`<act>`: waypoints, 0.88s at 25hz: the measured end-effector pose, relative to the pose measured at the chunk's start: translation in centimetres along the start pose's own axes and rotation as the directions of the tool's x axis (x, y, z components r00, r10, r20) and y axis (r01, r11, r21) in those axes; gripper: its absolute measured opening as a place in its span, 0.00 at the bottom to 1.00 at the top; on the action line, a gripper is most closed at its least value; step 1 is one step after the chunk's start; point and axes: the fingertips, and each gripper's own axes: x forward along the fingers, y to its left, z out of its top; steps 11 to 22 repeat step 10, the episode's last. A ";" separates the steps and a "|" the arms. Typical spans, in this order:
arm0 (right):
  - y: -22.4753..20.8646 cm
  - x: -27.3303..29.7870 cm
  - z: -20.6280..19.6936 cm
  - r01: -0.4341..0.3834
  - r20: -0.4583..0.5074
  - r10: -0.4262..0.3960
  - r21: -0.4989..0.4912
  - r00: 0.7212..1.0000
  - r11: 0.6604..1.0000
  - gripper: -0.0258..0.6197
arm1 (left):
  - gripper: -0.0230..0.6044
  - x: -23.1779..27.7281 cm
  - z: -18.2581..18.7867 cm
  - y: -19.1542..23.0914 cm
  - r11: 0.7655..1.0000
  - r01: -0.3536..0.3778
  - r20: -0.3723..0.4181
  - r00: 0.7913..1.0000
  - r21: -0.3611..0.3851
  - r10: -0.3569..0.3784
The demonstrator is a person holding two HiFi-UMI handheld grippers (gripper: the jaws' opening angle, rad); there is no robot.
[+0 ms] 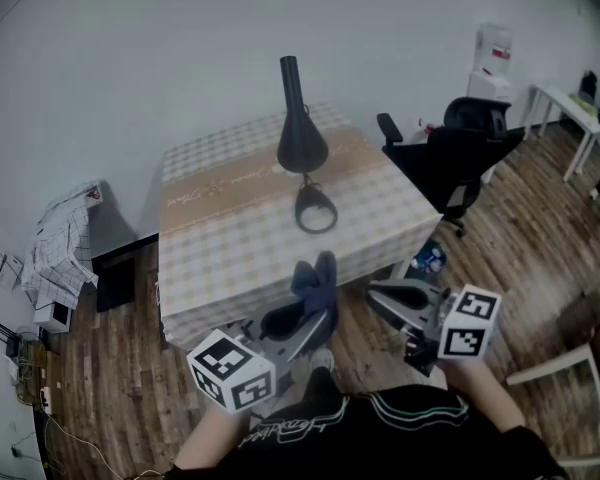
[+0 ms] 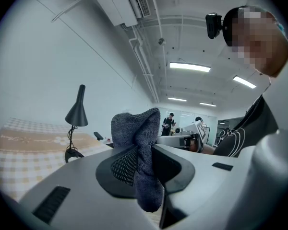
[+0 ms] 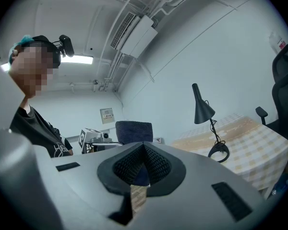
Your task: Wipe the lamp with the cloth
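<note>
Black shirt (image 1: 380, 430), grey hand-held grippers (image 1: 320, 316) (image 1: 378, 292), marker cubes (image 1: 230, 370) (image 1: 468, 324)

Wood floor (image 1: 110, 388), white walls (image 1: 130, 58), black office chair (image 1: 450, 163)

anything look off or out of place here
Nothing much: the lamp stands upright on the checked table. The only untidy spot is a crumpled heap of checked fabric down by the wall to its left. The cloth sits clamped in the left gripper.

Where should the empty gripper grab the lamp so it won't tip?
Probably the slim neck at the top of the lamp, coming from the right with the right gripper. That neck looks narrow enough for its jaws, unlike the wide cone below. The left gripper is busy holding the cloth.
</note>
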 end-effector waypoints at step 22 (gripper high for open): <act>0.5 -0.2 0.4 -0.012 -0.012 0.012 -0.034 1.000 0.999 0.06 | 0.15 -0.1 0.8 -0.4 1.000 -0.008 0.001 1.000 0.007 0.008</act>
